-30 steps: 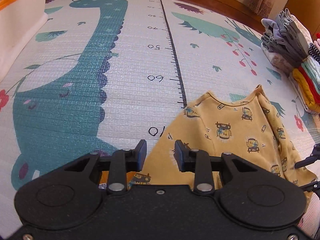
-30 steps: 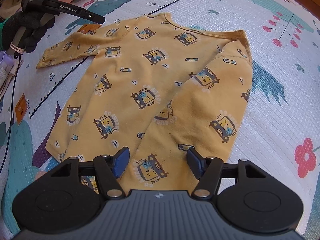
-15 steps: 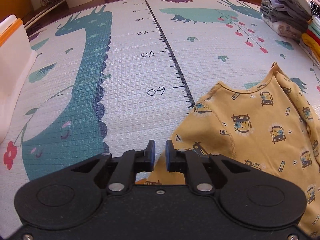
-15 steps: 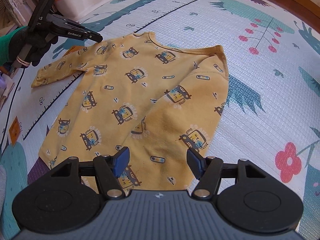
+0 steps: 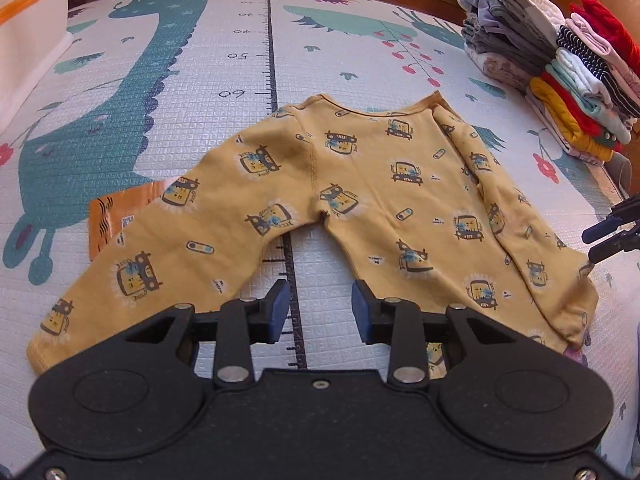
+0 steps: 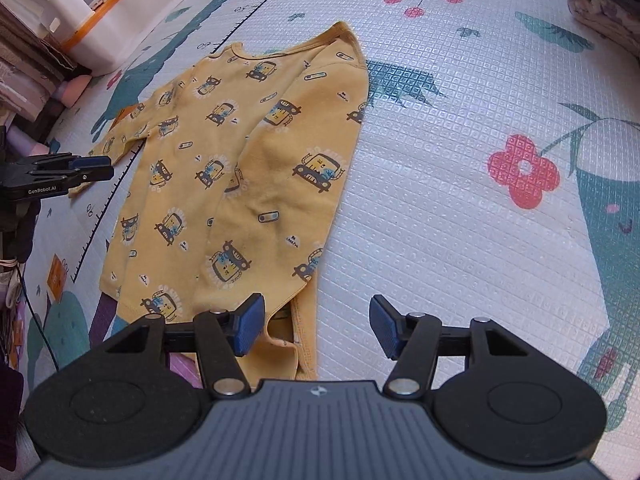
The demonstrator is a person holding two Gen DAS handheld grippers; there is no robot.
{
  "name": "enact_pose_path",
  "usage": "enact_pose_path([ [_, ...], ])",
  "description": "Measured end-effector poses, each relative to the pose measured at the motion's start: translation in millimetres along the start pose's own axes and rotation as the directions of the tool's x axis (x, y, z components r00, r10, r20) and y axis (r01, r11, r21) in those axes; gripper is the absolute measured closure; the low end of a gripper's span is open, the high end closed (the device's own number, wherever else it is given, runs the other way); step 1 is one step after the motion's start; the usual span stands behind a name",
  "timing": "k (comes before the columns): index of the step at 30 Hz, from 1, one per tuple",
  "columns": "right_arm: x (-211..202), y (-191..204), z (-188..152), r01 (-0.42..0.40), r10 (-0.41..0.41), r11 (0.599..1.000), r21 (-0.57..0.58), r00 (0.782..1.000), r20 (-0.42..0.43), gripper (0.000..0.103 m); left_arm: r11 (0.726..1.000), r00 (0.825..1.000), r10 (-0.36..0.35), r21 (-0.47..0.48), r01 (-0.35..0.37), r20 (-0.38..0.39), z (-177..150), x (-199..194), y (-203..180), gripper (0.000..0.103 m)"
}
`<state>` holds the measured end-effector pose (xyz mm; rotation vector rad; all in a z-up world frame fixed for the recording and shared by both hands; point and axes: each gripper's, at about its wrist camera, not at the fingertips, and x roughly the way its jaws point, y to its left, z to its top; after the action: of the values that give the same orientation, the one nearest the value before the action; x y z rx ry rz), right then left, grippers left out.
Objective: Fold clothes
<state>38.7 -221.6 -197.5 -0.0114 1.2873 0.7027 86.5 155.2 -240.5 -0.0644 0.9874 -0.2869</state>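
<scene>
Left wrist view: nearest, the left gripper (image 5: 320, 306) hangs with its jaws apart and nothing between them, over bare play mat (image 5: 160, 80) in the gap between sleeve and body of the yellow shirt (image 5: 400, 184). The shirt lies spread on the mat, its left sleeve (image 5: 160, 248) stretched out flat toward the near left, partly over an orange card (image 5: 108, 220); its right sleeve (image 6: 280, 184) is already folded in across the body (clearest from the right wrist view). There the right gripper (image 6: 317, 326) also stands wide apart and empty, at the shirt's near hem (image 6: 304, 344). Farther right sits a stack of folded clothes (image 5: 560, 80); far left, a white bin (image 5: 28, 36).

The risk I see: a pinch on the outstretched sleeve could catch only its top layer or snag the card beneath, and dragging the cloth could pull the folded right sleeve loose or skew the body.
</scene>
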Motion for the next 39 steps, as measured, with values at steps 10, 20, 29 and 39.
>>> enact_pose_path([
  [10, 10, 34, -14, 0.016, -0.015, 0.984, -0.175, 1.0, 0.006, 0.068, 0.985, 0.987, -0.158, 0.064, 0.157, 0.003, -20, -3, -42, 0.071],
  [20, -11, 12, -1, 0.016, -0.008, 0.991, -0.132, 0.998, 0.058, 0.098, 0.951, 0.983, -0.173, 0.25, 0.183, -0.062, -45, 12, -87, 0.071],
  [29, -32, -48, 20, 0.213, -0.217, 0.969, -0.127, 0.976, -0.015, 0.098, 0.954, 0.984, -0.167, 0.24, 0.178, -0.062, -44, 12, -87, 0.07],
  [39, -13, -80, 47, 0.433, -0.457, 0.871, -0.231, 0.887, -0.061, 0.098, 0.952, 0.984, -0.166, 0.251, 0.176, -0.063, -45, 13, -90, 0.064],
])
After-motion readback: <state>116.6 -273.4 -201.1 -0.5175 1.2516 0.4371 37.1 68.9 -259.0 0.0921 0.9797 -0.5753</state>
